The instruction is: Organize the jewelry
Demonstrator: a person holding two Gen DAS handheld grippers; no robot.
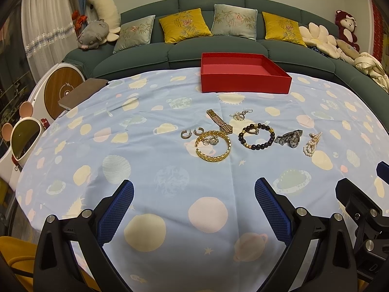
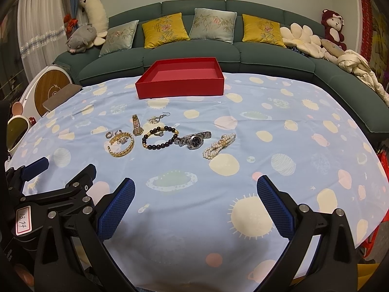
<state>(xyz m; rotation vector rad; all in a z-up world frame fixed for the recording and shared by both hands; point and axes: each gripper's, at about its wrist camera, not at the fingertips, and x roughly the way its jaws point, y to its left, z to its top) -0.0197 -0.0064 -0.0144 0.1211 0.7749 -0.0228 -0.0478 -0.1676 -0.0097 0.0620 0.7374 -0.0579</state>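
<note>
Both tongs empty, jewelry waiting.
Left tongs (image 1: pixel 194 200) and right tongs (image 2: pixel 195 198) gape wide; the scattered jewelry lies at twelve o'clock before the open red cardboard box (image 1: pixel 243 73). I'd pinch the gold cuff bangle (image 1: pixel 213 146) by its rim.

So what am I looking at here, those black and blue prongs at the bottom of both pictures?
Those are two hand-held grippers; a person carries one in each hand, each with a camera looking along its fingers. One picture is from the left gripper, the other from the right gripper. Both are open and hold nothing. On the blue planet-print tablecloth lie a gold cuff bangle, a dark beaded bracelet, a silver wristwatch and a knotted pearl string, plus smaller pieces. Behind them sits an empty red shallow box.
</note>
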